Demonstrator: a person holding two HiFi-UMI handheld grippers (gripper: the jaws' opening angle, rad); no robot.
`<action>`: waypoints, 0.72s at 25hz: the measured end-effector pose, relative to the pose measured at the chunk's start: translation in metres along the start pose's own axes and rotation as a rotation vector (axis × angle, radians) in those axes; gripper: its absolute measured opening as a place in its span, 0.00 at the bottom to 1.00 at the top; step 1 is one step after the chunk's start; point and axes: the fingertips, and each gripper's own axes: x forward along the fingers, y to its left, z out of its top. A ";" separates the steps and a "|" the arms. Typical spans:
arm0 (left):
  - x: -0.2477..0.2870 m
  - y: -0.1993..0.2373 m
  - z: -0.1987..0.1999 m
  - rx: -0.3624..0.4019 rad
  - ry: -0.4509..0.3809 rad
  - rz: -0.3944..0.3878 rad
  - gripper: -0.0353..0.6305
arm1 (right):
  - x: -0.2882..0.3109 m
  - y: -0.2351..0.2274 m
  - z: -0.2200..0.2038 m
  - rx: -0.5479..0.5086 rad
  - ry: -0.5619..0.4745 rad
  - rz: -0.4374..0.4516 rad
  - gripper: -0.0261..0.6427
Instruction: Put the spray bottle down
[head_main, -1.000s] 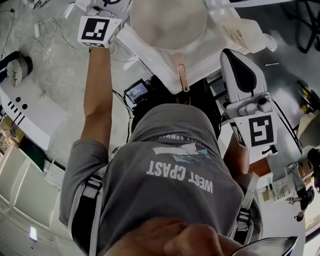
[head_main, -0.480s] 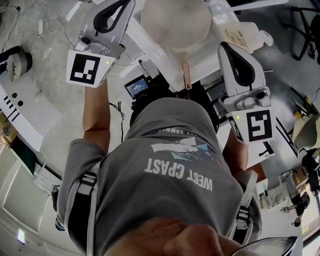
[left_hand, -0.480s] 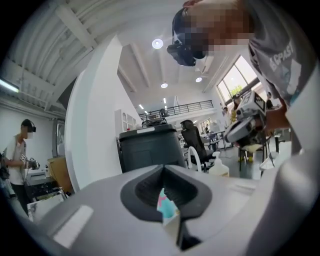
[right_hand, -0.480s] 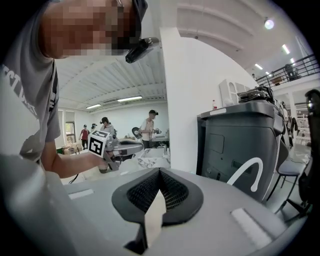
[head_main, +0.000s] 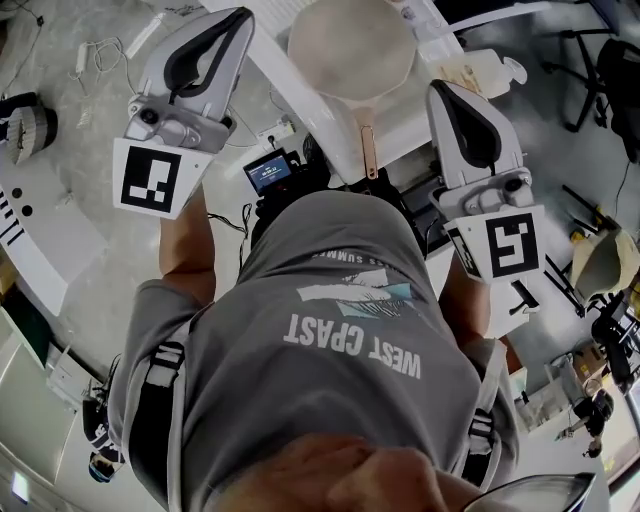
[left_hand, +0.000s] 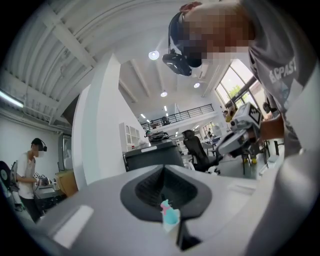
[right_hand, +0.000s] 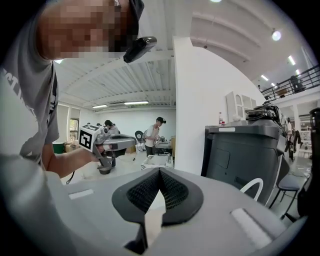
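The left gripper (left_hand: 162, 168) was held raised in front of the person, its jaws closed together with nothing gripped between the pads; a small teal and pink scrap (left_hand: 170, 216) was seen at the near end of the seam. The right gripper (right_hand: 160, 171) was likewise held up, its jaws brought together at the tips and no object clasped. Neither gripper was in contact with the task's thing: a pale bottle (head_main: 487, 72), taken to be the spray bottle though too small to be made out surely, was seen lying on the white table (head_main: 300, 80), just beyond the right gripper in the head view. A round pale pan (head_main: 350, 45) with a coppery handle was set on the same table, between the two grippers. A small lit screen (head_main: 268, 172) was seen below the table's edge.
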 end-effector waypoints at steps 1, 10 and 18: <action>-0.006 -0.002 0.006 0.010 -0.008 0.003 0.06 | -0.003 0.003 0.003 -0.006 -0.005 -0.004 0.04; -0.051 -0.008 0.026 0.046 -0.037 0.035 0.06 | -0.029 0.029 0.017 -0.034 -0.030 -0.031 0.04; -0.074 -0.012 0.031 0.048 -0.055 0.047 0.06 | -0.048 0.045 0.017 -0.050 -0.036 -0.053 0.04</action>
